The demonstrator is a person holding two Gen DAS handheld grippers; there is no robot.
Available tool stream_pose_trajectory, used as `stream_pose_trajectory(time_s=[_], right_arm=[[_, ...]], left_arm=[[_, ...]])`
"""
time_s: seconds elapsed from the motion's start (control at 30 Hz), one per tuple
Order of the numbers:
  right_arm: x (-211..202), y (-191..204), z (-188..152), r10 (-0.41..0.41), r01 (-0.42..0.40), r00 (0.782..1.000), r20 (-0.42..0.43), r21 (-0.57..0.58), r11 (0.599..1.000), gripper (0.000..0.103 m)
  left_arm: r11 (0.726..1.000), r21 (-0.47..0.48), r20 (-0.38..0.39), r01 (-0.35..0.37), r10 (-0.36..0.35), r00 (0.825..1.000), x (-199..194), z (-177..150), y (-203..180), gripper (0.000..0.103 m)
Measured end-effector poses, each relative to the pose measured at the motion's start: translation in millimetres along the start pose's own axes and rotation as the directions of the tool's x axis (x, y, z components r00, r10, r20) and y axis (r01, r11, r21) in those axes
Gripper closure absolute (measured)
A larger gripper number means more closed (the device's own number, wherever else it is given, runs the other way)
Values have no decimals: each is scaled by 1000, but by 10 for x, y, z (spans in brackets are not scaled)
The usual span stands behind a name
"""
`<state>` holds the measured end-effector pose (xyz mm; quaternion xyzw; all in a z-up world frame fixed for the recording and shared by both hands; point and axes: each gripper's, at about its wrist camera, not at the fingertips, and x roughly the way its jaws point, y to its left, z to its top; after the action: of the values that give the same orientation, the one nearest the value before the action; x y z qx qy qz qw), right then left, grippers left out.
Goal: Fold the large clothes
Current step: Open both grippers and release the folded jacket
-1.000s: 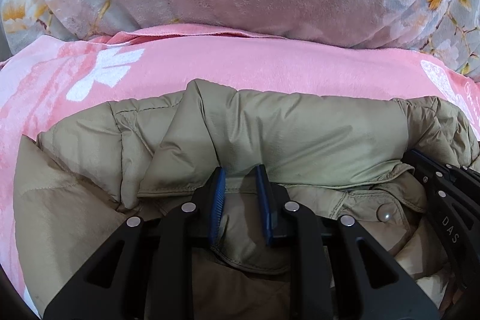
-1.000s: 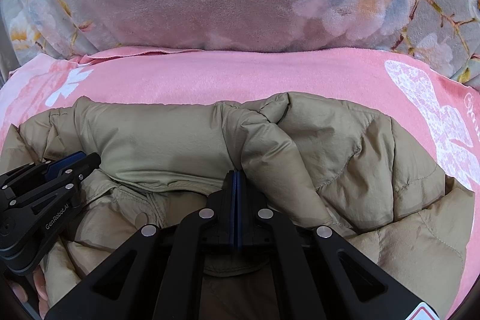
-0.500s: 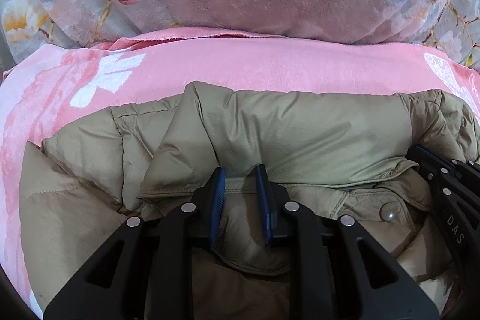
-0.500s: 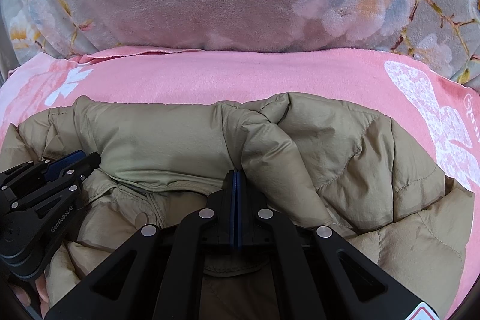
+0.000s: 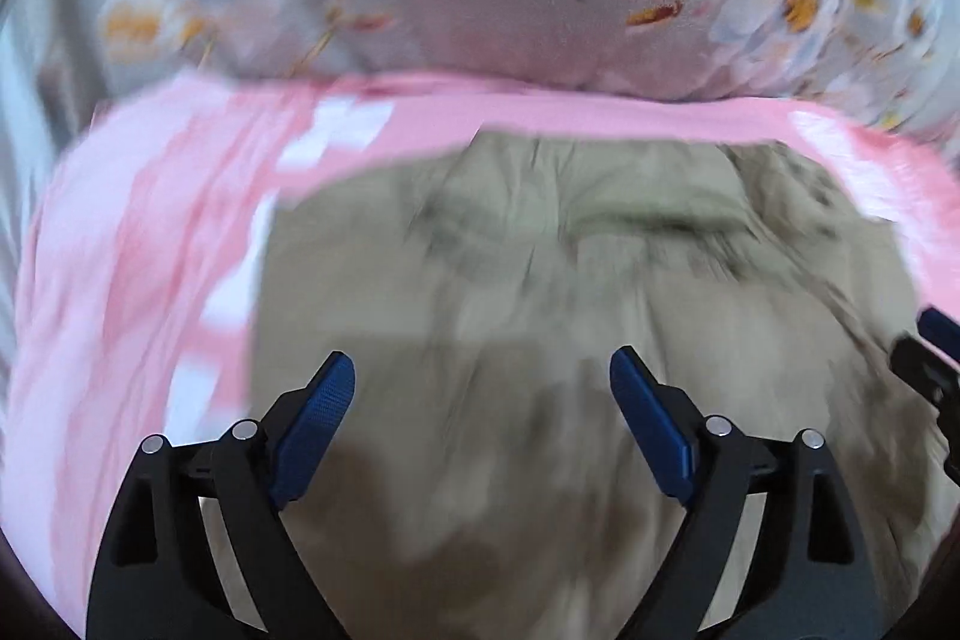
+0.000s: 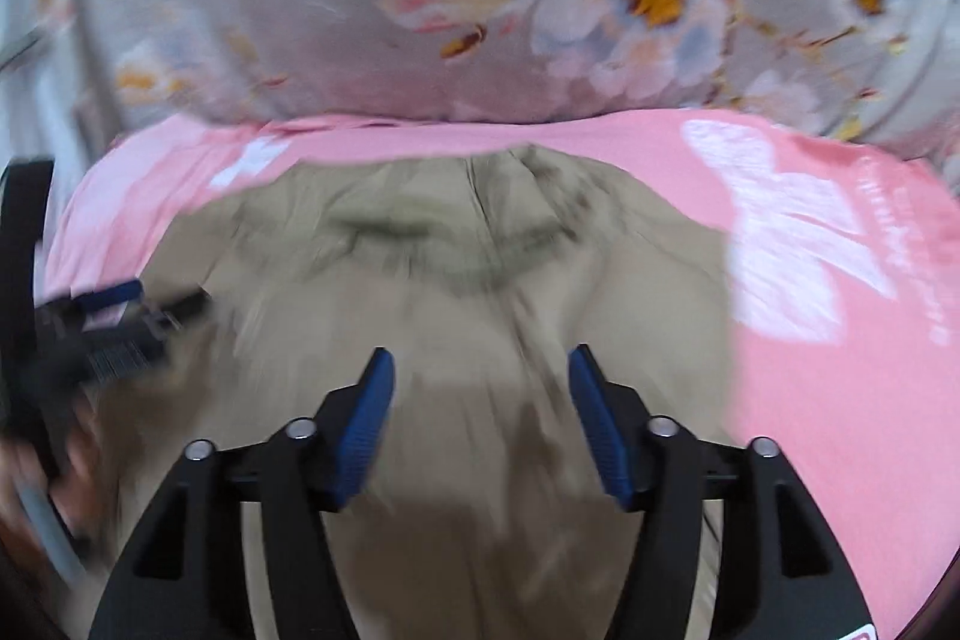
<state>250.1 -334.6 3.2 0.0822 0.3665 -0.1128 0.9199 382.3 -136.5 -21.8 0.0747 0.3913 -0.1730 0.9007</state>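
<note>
Left hand-held gripper (image 5: 480, 388): jaws spreading apart, nothing between the blue pads; a second ago they pinched a fold of the jacket's edge, now let go.
Right hand-held gripper (image 6: 480, 382): jaws also opening, empty between them; a moment back they were pressed together on the fabric beside the collar.
What changed: both grips released almost together and both views have pulled back and up, blurred by the motion. More of the bed shows around the garment than before.
Meaning for the task: judged from this, one fold has just been laid down and the next grasp has yet to be chosen.
Jacket (image 5: 540, 292): khaki padded jacket, lying loose on the bed below and ahead of both grippers, touching neither. In the left view its left edge looks straight, as a fresh fold would. Its far edge stops short of the quilt.
Pink blanket (image 6: 810, 400): covers the bed under the jacket, bare toward the right edge.
Floral quilt (image 6: 540, 10): heaped along the bed's far edge.
</note>
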Motion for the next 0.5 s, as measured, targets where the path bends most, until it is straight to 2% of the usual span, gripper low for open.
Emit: stream_pose_trajectory(time_s=[0.07,0.13,0.2,0.3,0.33,0.43,0.5], right_arm=[[-488,-114,-404,-8,8,1000,-8,-4,1000,34],[-947,-317,-870,15,-13,999,-34,56,998,30],[-1311,-569,-1340,28,-18,997,-66,152,988,30],[-1648,-837,-1951,29,2,993,-111,270,963,29],[-1707,-880,-2088,24,11,993,-116,294,956,29],[-1796,-954,-2513,44,14,989,-139,390,921,29],[-1810,-917,-2686,61,-2,991,-122,430,903,29]], left_arm=[[997,-64,-52,53,-56,997,-349,-328,362,17],[985,-143,-97,101,-115,989,-662,-720,757,17],[970,-212,-126,118,-147,981,-877,-1074,1083,17],[947,-293,-154,129,-180,971,-1186,-1656,1502,17],[947,-303,-170,109,-166,971,-1277,-1862,1594,17],[932,-348,-195,104,-181,964,-1398,-2299,1689,17],[934,-342,-162,105,-169,972,-1478,-2413,1655,17]])
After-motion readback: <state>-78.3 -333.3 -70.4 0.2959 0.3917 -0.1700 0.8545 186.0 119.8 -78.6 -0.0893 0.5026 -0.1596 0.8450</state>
